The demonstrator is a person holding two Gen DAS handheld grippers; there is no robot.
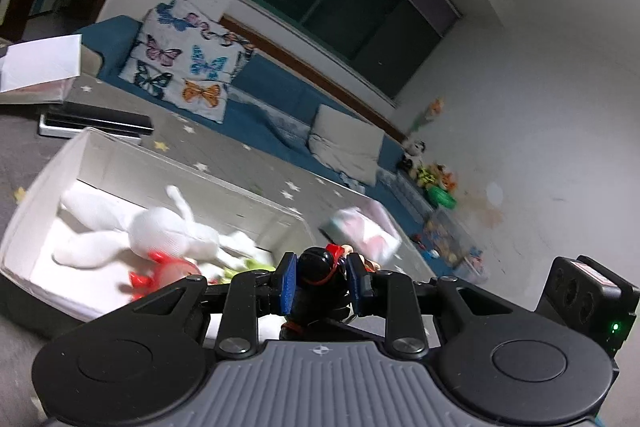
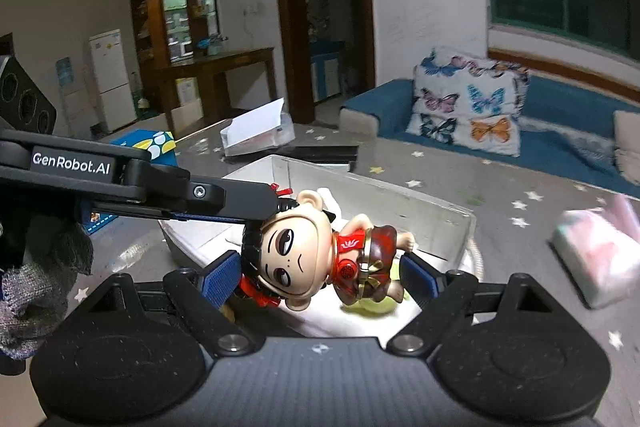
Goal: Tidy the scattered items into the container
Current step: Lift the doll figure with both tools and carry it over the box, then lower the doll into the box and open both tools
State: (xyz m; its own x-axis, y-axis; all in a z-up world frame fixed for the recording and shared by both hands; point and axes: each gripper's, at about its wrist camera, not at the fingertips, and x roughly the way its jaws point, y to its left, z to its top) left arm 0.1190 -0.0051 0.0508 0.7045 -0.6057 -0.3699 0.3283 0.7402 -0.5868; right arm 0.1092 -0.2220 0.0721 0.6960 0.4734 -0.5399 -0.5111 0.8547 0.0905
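Note:
My left gripper (image 1: 320,277) is shut on the black-haired head of a small doll figurine (image 1: 320,267) in red clothes. In the right wrist view the same figurine (image 2: 304,255) hangs sideways over the white box (image 2: 400,195), gripped by the left gripper's fingers (image 2: 224,205) from the left. My right gripper (image 2: 320,279) is open, its blue pads on either side of the figurine without pressing it. The white box (image 1: 132,163) holds a white plush rabbit (image 1: 160,231), a red toy (image 1: 164,271) and a green item (image 1: 252,265).
A pastel soft package (image 2: 600,255) lies on the grey star-patterned mat (image 2: 520,187) right of the box. A blue sofa with a butterfly cushion (image 2: 468,103) runs along the wall. An open clear box (image 2: 256,135) and a black flat case (image 1: 96,123) lie beyond the white box.

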